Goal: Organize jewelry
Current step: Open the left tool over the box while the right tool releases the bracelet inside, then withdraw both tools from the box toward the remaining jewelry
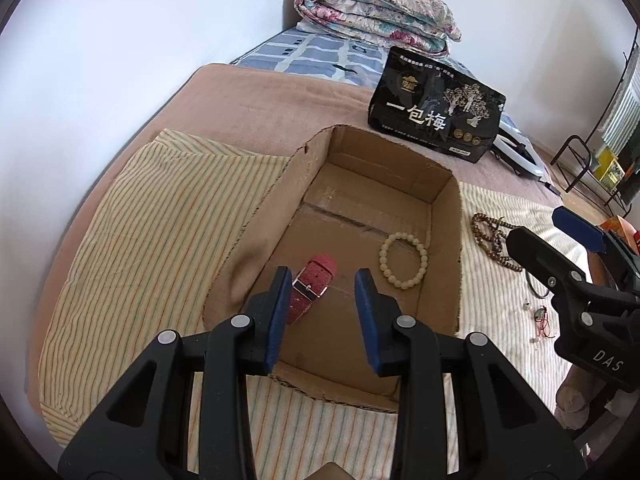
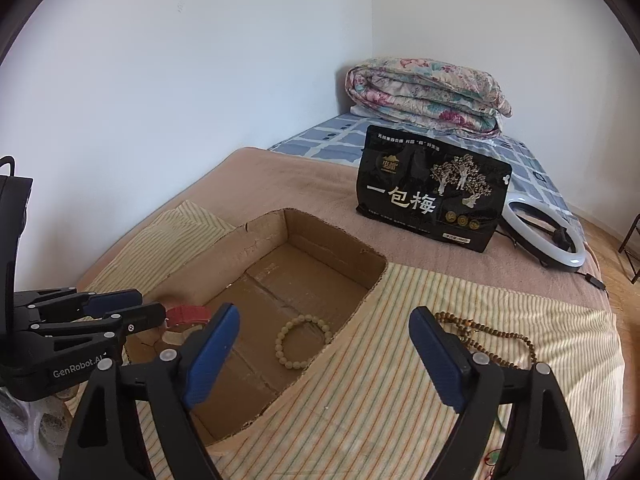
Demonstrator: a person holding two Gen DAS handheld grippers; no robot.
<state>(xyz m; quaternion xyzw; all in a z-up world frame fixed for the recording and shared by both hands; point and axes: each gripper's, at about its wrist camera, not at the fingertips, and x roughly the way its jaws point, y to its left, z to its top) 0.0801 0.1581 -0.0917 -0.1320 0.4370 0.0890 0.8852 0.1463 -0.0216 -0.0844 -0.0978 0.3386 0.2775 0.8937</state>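
While I steer both handheld grippers from afar, they hover over a bed spread with a striped cloth point(image 1: 132, 216), on which sits an open cardboard box point(image 1: 446, 196). Two pieces of jewelry already lie on the box floor: a red watch strap point(image 1: 316, 280) with a silver buckle, and just beside it, not touching, a pale bead bracelet point(image 1: 404, 260).

My left gripper point(image 1: 324, 320) points down into the near end of the box. Its blue-padded fingers stand a narrow way apart with nothing between them; the red strap lies below and beyond their tips, free of them. My right gripper point(image 2: 324, 356) hangs over the right wall of the box and the cloth beside it, its fingers spread wide and empty.

Outside the box, on the cloth to the right, a long string of brown beads point(image 2: 492, 336) lies in loose loops near the right gripper's outer finger. Nearer me, some small items with red cord point(image 1: 540, 320) also lie on the cloth; they are too small to identify.

I judge the task partly done: two pieces are in the box, and at least the brown beads and the small corded items remain to be picked up.

Further back stand a black printed bag point(image 1: 436, 108), a white ring light point(image 2: 544, 236) and a folded floral quilt point(image 1: 372, 12).
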